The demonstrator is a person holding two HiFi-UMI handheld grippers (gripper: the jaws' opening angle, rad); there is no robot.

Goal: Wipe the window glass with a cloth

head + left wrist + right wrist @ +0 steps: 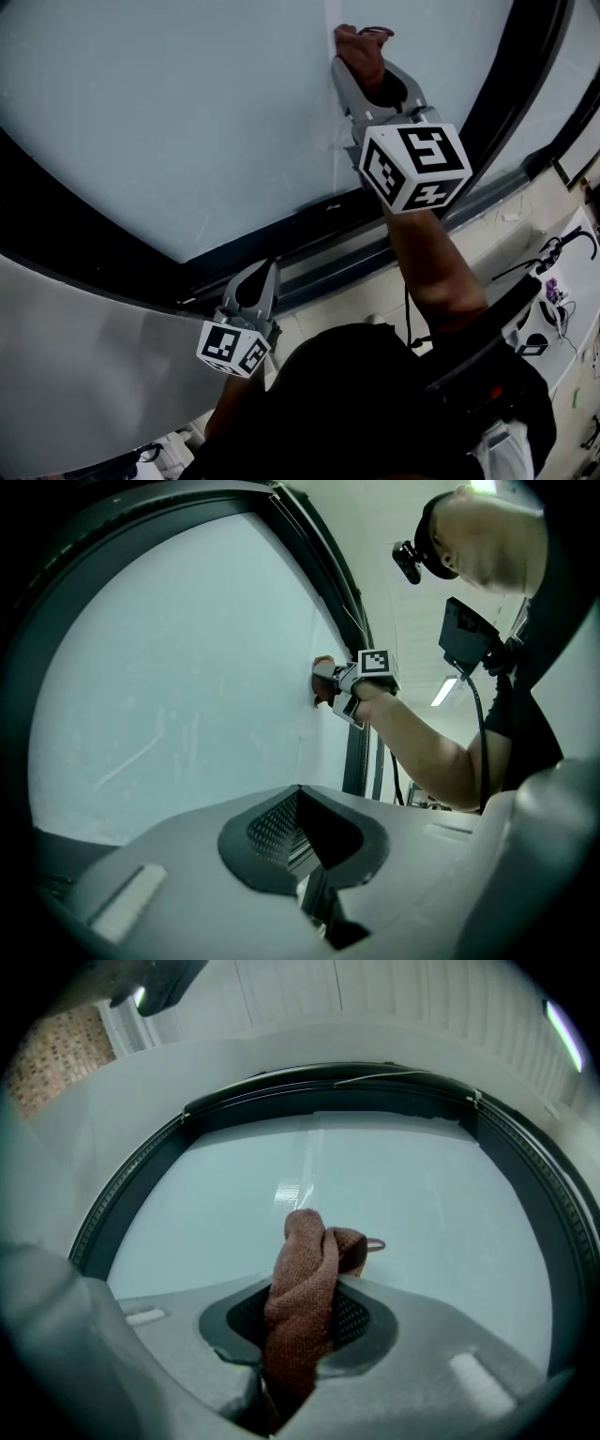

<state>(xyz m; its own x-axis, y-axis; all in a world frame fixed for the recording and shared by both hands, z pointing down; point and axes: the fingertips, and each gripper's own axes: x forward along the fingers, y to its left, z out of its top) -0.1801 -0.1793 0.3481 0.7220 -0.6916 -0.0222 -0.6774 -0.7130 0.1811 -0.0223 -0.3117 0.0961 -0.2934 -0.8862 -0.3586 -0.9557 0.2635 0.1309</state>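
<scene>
Head view: brown cloth (pixel 361 47), bunched against the window glass (pixel 169 122) at one o'clock, clamped in the right gripper (pixel 367 80); left gripper (pixel 262 274), jaws together and empty, hangs near six o'clock. Hard pressing could slip the cloth, letting jaws scrape glass.
</scene>
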